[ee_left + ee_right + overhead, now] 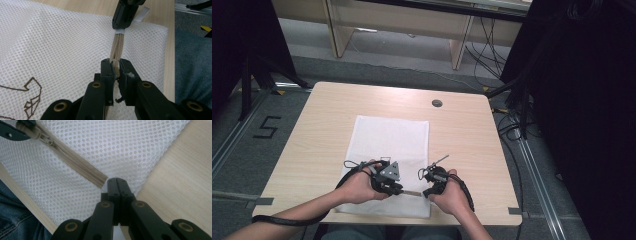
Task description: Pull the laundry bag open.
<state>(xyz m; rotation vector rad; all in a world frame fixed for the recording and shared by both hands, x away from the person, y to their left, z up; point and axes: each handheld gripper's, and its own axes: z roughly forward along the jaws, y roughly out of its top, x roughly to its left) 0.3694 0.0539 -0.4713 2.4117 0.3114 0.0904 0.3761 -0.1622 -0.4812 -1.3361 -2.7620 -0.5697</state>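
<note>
L tongs (115,65): jaws pressed together, pinching zipper (117,47) of mesh bag; prob. on the slider/pull, exact part hidden by jaws.
R tongs (117,180): jaws fully pressed together, tips at zipper's closed end on bag corner; pinching mesh/tape edge there, exact hold hidden.
Tongs rel.: in high view, L tongs (388,181) & R tongs (432,186) near each other, facing tip to tip along bag's near edge, zipper stretched between them.
Zipper: beige, teeth closed along visible run in R gripper view; lifted & bunched in L gripper view.
Mesh bag (389,145): white, flat on table, centre-near side; near edge close to table's front edge. Brown printed outline (31,100) on mesh, L gripper view.
Hands: L hand (357,187) & R hand (452,195) each wrapped on a gripper body, forearms enter from bottom.
Table (462,130): light wood; round dark grommet (437,103) at far side, well apart from bag.
Floor: grey, digit "5" marking (266,127) left of table.
</note>
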